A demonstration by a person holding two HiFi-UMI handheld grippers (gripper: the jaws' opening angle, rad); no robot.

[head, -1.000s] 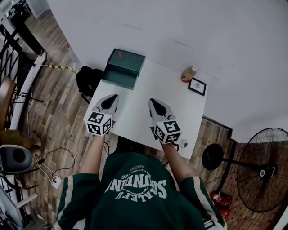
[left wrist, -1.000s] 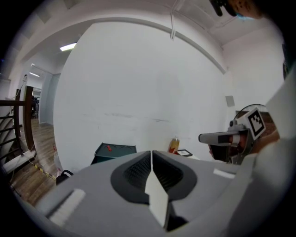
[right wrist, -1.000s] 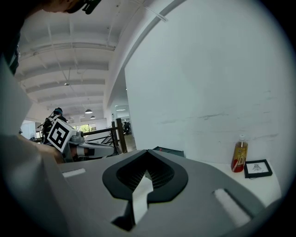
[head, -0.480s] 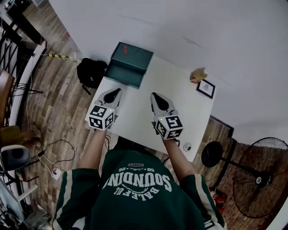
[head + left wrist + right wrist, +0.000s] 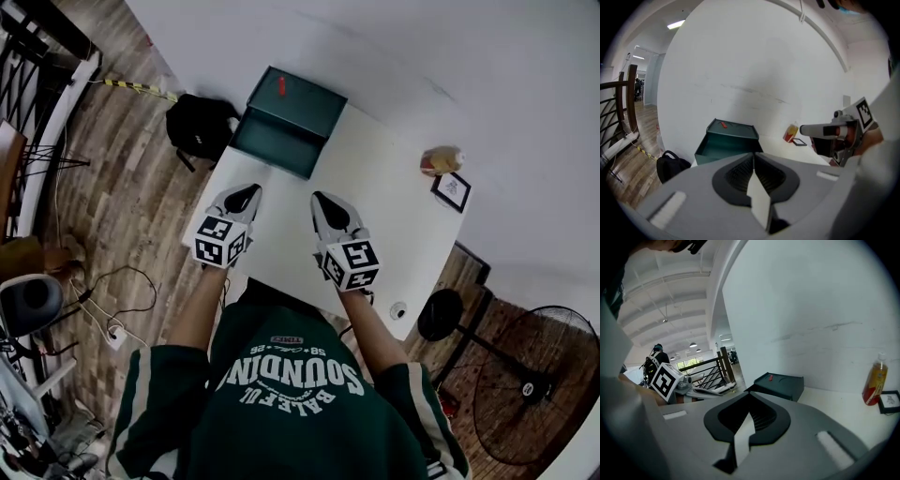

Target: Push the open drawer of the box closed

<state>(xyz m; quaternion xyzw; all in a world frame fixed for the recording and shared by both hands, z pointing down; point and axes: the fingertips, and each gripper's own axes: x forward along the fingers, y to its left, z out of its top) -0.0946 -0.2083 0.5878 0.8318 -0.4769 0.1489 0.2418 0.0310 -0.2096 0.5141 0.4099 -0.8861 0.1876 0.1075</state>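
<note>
A dark green box (image 5: 297, 102) stands at the far left corner of the white table (image 5: 394, 216), a small red thing (image 5: 280, 85) on its lid. Its drawer (image 5: 277, 152) is pulled out toward me and looks empty inside (image 5: 723, 146). My left gripper (image 5: 249, 191) hovers over the table a short way in front of the drawer, jaws shut and empty. My right gripper (image 5: 320, 200) is beside it to the right, also shut with nothing held. The right gripper view shows the box (image 5: 780, 384) ahead and the left gripper (image 5: 701, 391) at the left.
A bottle with a red label (image 5: 441, 161) and a small framed picture (image 5: 453, 191) sit at the table's far right. A black backpack (image 5: 199, 127) lies on the wood floor left of the table. A fan (image 5: 530, 394) stands at the right.
Both grippers have moved forward over the table toward the open drawer and sunk lower. Their jaws stay shut.
</note>
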